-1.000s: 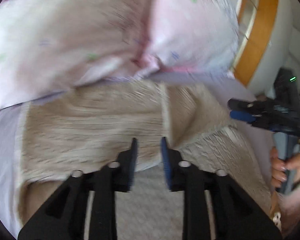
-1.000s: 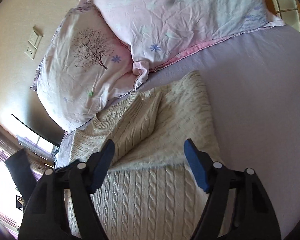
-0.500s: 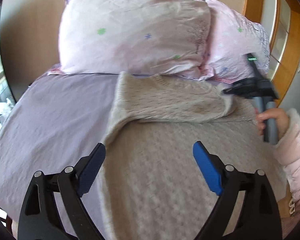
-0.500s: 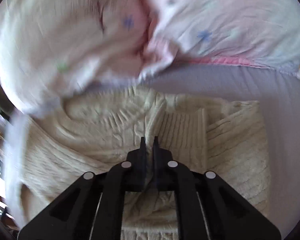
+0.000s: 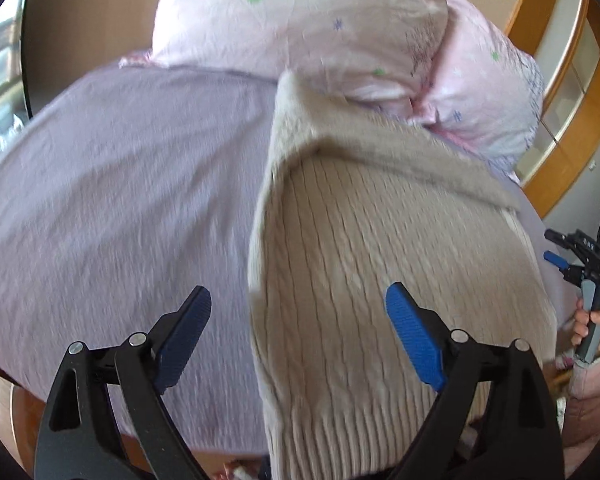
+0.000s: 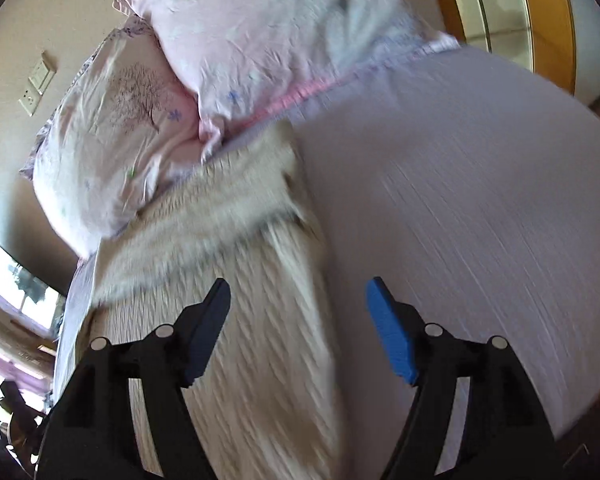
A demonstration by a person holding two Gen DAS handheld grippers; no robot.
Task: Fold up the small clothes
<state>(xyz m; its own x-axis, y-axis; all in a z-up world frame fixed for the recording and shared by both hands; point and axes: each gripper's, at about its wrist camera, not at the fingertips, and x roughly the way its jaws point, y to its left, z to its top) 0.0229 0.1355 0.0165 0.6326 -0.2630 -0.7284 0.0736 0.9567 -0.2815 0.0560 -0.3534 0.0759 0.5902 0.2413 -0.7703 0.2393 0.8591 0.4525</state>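
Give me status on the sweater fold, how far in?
Done: sleeves look folded across the top of the cream sweater, a band lying below the pillows. In hand: nothing; left gripper and right gripper are both open above it. Left: folding the long body, which lies flat on the bedsheet.

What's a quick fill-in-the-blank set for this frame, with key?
1. Both sets of tongs, left and right, are ____.
2. The cable-knit sweater lies on a ____ bedsheet.
3. At the head of the bed sit two ____.
Missing: open; lilac; pillows
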